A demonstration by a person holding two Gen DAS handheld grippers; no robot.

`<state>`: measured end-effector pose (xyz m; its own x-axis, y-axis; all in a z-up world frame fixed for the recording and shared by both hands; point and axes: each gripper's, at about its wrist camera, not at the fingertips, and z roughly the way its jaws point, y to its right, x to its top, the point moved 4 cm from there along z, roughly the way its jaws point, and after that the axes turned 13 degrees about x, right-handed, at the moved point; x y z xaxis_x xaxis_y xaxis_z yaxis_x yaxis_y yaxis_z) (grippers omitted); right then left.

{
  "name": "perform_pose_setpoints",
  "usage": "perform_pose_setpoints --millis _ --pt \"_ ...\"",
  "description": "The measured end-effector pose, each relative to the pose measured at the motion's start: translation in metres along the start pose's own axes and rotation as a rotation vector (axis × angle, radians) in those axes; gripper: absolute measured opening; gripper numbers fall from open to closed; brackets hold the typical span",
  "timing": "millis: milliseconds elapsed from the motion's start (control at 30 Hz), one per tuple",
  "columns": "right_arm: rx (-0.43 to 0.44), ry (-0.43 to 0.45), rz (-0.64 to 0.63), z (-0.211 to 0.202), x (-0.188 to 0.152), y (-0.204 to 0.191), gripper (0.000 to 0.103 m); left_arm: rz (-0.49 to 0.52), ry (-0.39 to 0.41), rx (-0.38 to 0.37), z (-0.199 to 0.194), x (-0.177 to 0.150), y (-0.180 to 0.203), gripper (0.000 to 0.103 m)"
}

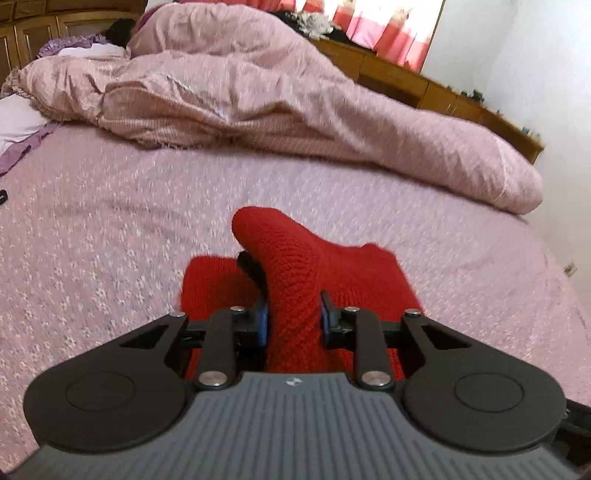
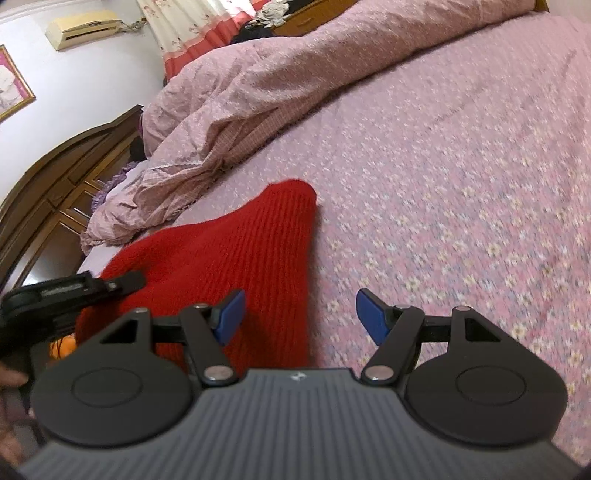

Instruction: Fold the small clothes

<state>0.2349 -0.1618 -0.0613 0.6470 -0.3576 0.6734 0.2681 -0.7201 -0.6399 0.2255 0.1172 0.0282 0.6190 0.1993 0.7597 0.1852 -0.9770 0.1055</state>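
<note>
A small red knitted garment (image 1: 295, 273) lies on the pink floral bedspread (image 1: 110, 229). My left gripper (image 1: 293, 314) is shut on a raised fold of it, and part of the garment stands up above the flat part. A black trim shows under the fold. In the right wrist view the red garment (image 2: 229, 254) lies to the left, with a pointed end towards the quilt. My right gripper (image 2: 299, 314) is open and empty over the garment's right edge, its left pad above the knit and its right pad above the bedspread. The left gripper (image 2: 74, 291) shows at the left edge.
A crumpled pink quilt (image 1: 258, 96) lies across the far side of the bed, also seen in the right wrist view (image 2: 258, 85). A wooden headboard (image 2: 55, 177) and cabinets stand behind. Curtains (image 1: 384, 29) hang at the back. Bare bedspread (image 2: 461, 184) stretches to the right.
</note>
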Motion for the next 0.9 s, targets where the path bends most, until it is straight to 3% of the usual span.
perform_pose_setpoints --millis 133,300,567,667,733,900 --pt "0.026 -0.002 -0.051 0.007 0.008 -0.016 0.070 -0.030 -0.005 0.021 -0.002 0.002 -0.019 0.029" --pt "0.060 -0.044 -0.119 0.026 0.010 -0.036 0.070 -0.087 -0.070 0.059 0.007 -0.007 -0.046 0.029" --pt "0.032 -0.178 -0.182 0.060 0.010 -0.059 0.070 -0.006 -0.173 0.081 0.028 -0.022 -0.057 0.032" --pt "0.030 -0.217 -0.203 0.066 0.011 -0.066 0.070 -0.001 -0.190 0.091 0.031 -0.018 -0.056 0.038" --pt "0.033 -0.239 -0.216 0.068 0.011 -0.071 0.070 -0.008 -0.197 0.118 0.033 -0.016 -0.057 0.049" --pt "0.021 -0.244 -0.242 0.069 0.008 -0.079 0.070 -0.033 -0.193 0.151 0.028 -0.007 -0.059 0.055"
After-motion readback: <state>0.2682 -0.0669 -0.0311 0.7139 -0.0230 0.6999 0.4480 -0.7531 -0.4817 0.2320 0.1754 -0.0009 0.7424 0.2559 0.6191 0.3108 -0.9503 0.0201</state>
